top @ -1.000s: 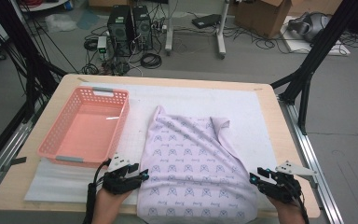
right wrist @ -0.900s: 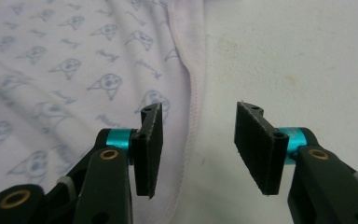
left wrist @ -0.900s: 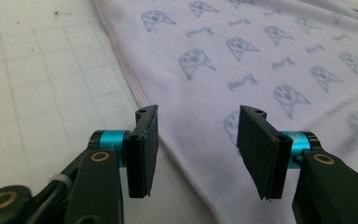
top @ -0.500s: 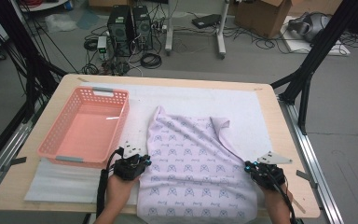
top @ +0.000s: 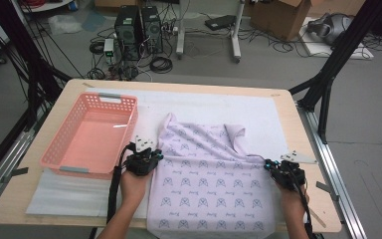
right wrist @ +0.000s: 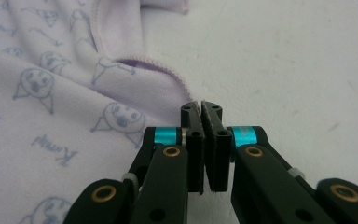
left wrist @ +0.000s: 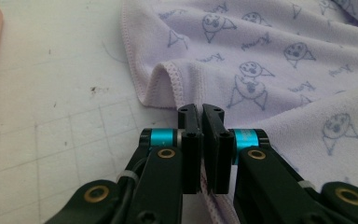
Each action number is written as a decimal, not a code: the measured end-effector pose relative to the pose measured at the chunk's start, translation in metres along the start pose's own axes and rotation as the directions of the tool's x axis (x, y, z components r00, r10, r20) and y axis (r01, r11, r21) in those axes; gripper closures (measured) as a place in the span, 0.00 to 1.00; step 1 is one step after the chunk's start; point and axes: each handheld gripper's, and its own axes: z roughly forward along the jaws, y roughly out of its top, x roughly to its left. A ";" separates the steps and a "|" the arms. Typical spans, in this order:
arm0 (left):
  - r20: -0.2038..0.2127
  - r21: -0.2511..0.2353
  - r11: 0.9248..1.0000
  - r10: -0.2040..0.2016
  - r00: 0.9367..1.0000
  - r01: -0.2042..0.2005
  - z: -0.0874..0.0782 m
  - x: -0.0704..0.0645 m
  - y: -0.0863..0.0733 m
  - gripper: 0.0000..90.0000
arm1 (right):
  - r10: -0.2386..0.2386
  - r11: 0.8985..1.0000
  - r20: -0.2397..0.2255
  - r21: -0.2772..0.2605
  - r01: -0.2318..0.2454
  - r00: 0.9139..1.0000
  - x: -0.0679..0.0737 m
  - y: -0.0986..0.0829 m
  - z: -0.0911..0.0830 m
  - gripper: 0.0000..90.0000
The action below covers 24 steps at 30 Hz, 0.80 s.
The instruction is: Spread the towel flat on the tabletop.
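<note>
Item: lilac printed towel (top: 204,184), centre to lower centre of the high view, pinched at both side hems.

Towel lies spread on the white mat (top: 258,112) over the tabletop (top: 306,149), its near end draped over the bottom edge and its far corners folded and rumpled. Left claw (top: 151,158), jaws together on the towel's left hem, cloth visible between them in the left gripper view (left wrist: 200,116). Right claw (top: 269,164), jaws together at the right hem; only a thin sliver of fabric seems caught (right wrist: 201,109). Risk, judged: so shallow a bite may let the right hem slip free on any lift; uneven pull would skew or bunch the cloth; the hanging end may drag it off. Container: pink basket (top: 59,149), left of frame, just beside the left claw, nothing in it.
</note>
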 end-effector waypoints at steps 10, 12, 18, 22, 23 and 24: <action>0.083 0.049 0.998 -0.037 0.996 0.033 -0.025 0.001 -0.031 0.58 | 0.058 0.998 -0.065 -0.020 -0.059 0.996 -0.005 -0.018 -0.037 0.55; 0.122 0.045 0.998 -0.039 0.992 0.033 -0.033 0.000 -0.038 0.57 | 0.041 0.999 -0.091 -0.014 -0.042 0.995 -0.003 -0.022 -0.044 0.55; 0.197 0.047 0.999 -0.029 0.980 0.020 -0.047 0.000 -0.049 0.56 | -0.013 1.000 -0.145 0.024 0.017 0.989 0.008 -0.033 -0.051 0.54; 0.232 0.039 0.999 -0.023 0.972 0.014 -0.053 -0.005 -0.056 0.55 | -0.037 0.999 -0.148 0.034 0.042 0.988 0.015 -0.037 -0.056 0.51; 0.236 0.040 0.999 -0.017 0.972 0.008 -0.054 -0.006 -0.057 0.55 | -0.041 0.998 -0.146 0.042 0.048 0.988 0.016 -0.039 -0.058 0.50; 0.241 0.039 0.999 -0.013 0.970 0.004 -0.056 -0.007 -0.059 0.55 | -0.043 0.998 -0.148 0.044 0.050 0.988 0.016 -0.040 -0.059 0.50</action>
